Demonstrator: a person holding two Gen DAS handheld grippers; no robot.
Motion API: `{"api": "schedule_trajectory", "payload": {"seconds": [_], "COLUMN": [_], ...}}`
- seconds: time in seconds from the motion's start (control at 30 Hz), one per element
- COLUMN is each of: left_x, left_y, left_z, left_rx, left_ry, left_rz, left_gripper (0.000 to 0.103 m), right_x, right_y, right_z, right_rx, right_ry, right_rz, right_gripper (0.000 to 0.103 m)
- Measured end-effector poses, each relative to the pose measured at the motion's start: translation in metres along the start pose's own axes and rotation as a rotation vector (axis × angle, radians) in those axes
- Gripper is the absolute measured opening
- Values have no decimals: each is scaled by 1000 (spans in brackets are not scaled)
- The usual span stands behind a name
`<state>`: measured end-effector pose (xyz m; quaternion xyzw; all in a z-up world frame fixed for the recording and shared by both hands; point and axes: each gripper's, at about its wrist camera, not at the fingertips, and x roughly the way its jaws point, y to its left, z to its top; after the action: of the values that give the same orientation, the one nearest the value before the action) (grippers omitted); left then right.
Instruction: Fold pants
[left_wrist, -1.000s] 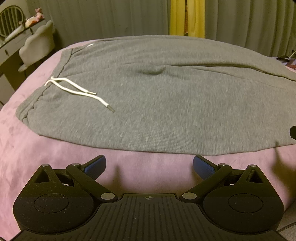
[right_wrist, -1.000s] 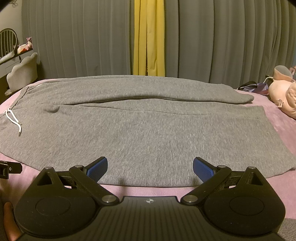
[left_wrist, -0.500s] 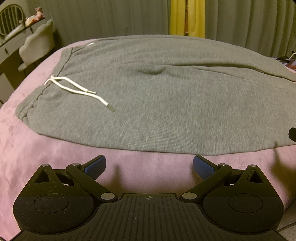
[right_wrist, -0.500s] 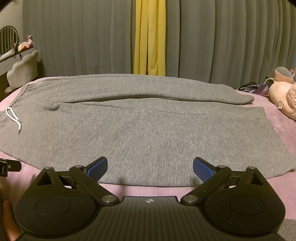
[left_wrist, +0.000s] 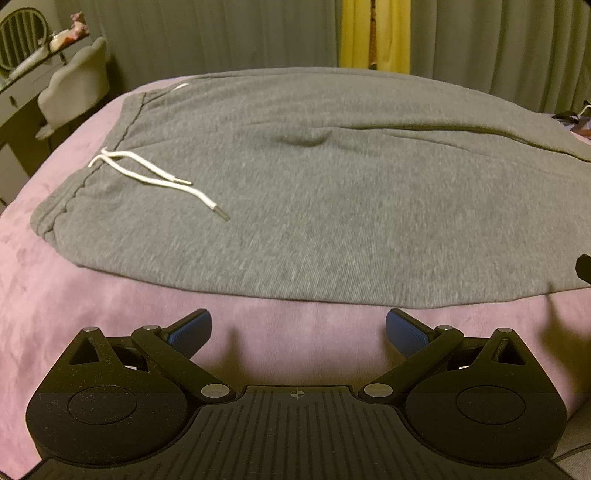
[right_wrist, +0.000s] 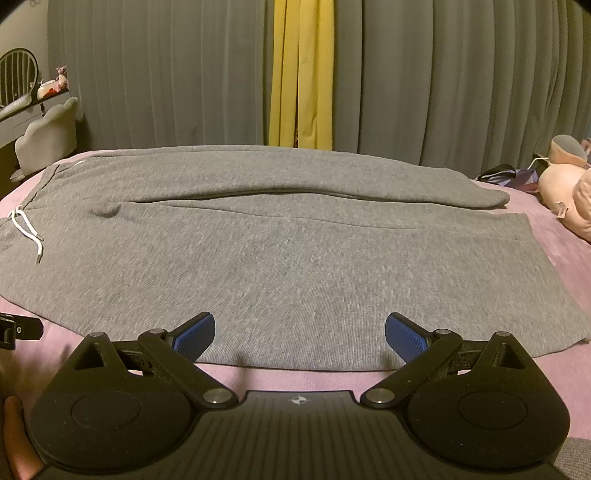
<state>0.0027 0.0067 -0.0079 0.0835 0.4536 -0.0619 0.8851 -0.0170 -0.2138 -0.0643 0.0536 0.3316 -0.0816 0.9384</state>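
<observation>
Grey sweatpants (left_wrist: 314, 192) lie flat on a pink bedspread (left_wrist: 110, 314), waistband to the left, legs running right, with a white drawstring (left_wrist: 155, 177) near the waistband. They also show in the right wrist view (right_wrist: 295, 258), both legs side by side. My left gripper (left_wrist: 297, 332) is open and empty, just short of the pants' near edge. My right gripper (right_wrist: 299, 332) is open and empty, its fingertips over the near edge of the front leg. The left gripper's tip (right_wrist: 18, 330) shows at the left of the right wrist view.
Grey curtains with a yellow strip (right_wrist: 301, 74) hang behind the bed. A pale chair (left_wrist: 70, 96) and a desk stand at the far left. A pink plush toy (right_wrist: 569, 192) and dark items (right_wrist: 495, 173) lie at the right end of the bed.
The right wrist view has tilted up a little, so the pants sit slightly lower in it. The left gripper has barely moved. Both stay open.
</observation>
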Motion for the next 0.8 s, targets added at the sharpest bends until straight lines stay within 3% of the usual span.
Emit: {"api": "schedule_trajectory", "payload": {"seconds": [0.8], "left_x": [0], "left_y": [0], "left_z": [3], "left_rx": [4], "left_ry": [11], "left_rz": [1], "left_gripper": [103], "right_x": [0], "right_y": [0], "right_z": [1], "right_rx": [2], "right_ry": [15], "right_rz": [16], "right_gripper": [99]}}
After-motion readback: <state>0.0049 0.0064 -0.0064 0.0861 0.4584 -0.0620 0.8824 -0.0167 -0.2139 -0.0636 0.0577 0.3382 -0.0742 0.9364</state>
